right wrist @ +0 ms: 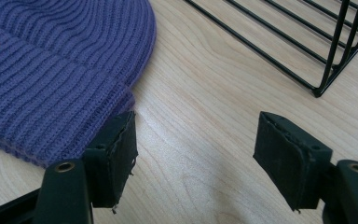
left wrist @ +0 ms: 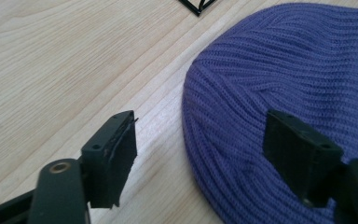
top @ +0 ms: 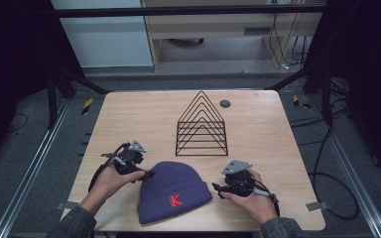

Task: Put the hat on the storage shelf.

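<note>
a black wire rack (top: 202, 125) stands mid-table (top: 129, 114), a small grey disc (top: 224, 103) just beyond it.

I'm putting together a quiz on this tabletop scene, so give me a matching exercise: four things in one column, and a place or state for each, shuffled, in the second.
Things:
1. beanie
2. wire rack
3. left claw
4. right claw

Places or states:
A. open, at the hat's cuff corner, near the rack's foot
B. black, standing mid-table beyond the hat
C. purple knit with a red K, lying flat at the near edge
D. open, at the rounded crown of the hat

Pairs: 1-C, 2-B, 3-D, 4-A
</note>
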The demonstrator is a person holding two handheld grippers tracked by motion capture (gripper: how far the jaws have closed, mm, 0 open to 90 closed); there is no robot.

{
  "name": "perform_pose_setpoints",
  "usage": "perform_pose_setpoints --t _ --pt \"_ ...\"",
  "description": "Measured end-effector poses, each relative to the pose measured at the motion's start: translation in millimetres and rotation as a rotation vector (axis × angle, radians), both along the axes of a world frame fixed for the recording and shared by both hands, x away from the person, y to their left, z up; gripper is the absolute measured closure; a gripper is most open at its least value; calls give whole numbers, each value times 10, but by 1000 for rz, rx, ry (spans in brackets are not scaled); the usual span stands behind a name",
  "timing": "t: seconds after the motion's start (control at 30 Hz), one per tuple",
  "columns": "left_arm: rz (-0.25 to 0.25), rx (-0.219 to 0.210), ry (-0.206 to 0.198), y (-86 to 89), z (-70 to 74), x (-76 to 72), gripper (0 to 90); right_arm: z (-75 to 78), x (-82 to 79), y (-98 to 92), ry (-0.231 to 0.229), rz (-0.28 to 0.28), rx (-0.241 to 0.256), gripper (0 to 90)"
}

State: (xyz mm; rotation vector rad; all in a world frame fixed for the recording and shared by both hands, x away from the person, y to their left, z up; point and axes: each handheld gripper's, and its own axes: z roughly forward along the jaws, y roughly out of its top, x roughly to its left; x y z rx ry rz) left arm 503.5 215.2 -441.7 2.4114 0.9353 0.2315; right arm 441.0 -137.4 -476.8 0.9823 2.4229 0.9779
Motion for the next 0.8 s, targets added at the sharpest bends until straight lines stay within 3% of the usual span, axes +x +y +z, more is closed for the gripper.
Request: perform_pose_setpoints --t 0.4,0.8 --pt "-20 70 58 -191 -166 125 364 -18 9 -1 10 2 -9 289" --pt "-29 78 95 -249 -259 123 471 -28 14 1 19 6 -15 272"
